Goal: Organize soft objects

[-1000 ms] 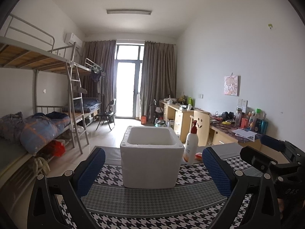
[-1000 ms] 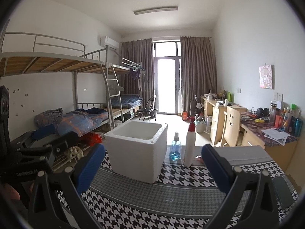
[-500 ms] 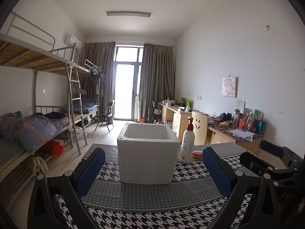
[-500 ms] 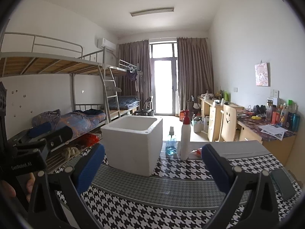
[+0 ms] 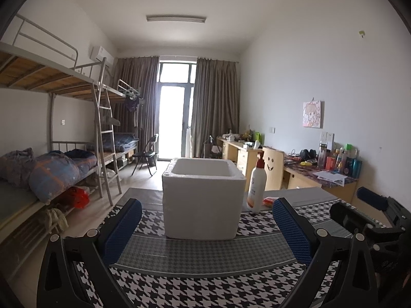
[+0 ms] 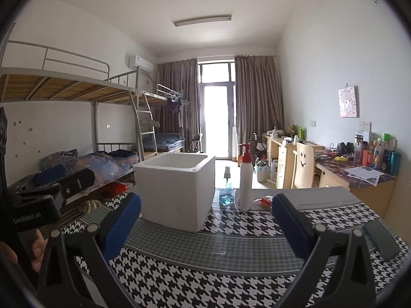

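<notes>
Both jaws wide apart, empty; you've drawn back slightly from the foam box; nothing soft grabbed yet.

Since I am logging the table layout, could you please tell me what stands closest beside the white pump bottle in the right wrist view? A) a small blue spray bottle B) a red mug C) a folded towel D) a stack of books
A: a small blue spray bottle stands just left of the white pump bottle, between it and the white foam box.
</notes>
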A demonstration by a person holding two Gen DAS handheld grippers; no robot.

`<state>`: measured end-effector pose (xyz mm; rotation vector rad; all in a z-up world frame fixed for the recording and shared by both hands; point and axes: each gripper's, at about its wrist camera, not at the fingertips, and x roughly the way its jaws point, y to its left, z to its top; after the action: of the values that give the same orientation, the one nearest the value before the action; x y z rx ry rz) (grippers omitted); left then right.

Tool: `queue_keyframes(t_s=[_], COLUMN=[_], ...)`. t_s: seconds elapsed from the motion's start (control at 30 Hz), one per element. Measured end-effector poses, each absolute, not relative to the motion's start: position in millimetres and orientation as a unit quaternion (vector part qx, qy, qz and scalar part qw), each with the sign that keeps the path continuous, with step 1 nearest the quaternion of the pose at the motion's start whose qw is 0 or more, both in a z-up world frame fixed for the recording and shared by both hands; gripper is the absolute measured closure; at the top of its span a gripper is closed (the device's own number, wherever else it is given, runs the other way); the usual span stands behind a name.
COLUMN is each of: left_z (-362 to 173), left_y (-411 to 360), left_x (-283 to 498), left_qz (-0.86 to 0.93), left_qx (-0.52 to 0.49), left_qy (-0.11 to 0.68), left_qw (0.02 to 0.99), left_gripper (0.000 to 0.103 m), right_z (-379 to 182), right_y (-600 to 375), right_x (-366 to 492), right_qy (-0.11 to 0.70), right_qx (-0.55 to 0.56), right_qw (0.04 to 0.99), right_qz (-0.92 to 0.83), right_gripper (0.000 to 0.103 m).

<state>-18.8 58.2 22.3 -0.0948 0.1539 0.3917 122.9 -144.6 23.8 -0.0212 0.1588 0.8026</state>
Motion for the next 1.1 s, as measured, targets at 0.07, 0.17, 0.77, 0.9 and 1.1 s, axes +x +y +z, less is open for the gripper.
queue_keyframes(t_s=[0.07,0.17,0.77,0.9,1.1], left_z=[19,16,-2,-7,-12], left_y=[59,61,63,62,65], left_x=[-20,-21,-23,-23,-23], left_qz=[0.195,0.196,0.201,0.198,0.198], left_qx=[-0.047,-0.048,-0.037,-0.036,-0.04], left_qy=[0.075,0.074,0.082,0.088,0.098], left_qw=[0.977,0.977,0.975,0.976,0.974], left_gripper=[0.001,0.001,0.001,0.001,0.001], right_z=[22,18,1,-2,-2], right_y=[-146,-150,-158,-161,-162], right_x=[122,121,122,123,123], right_qy=[0.075,0.075,0.091,0.097,0.098], right_qx=[-0.009,-0.003,0.008,0.013,0.012], right_qw=[0.918,0.92,0.926,0.926,0.926], right_qz=[0.388,0.385,0.366,0.364,0.363], right_gripper=[0.001,0.001,0.001,0.001,0.001])
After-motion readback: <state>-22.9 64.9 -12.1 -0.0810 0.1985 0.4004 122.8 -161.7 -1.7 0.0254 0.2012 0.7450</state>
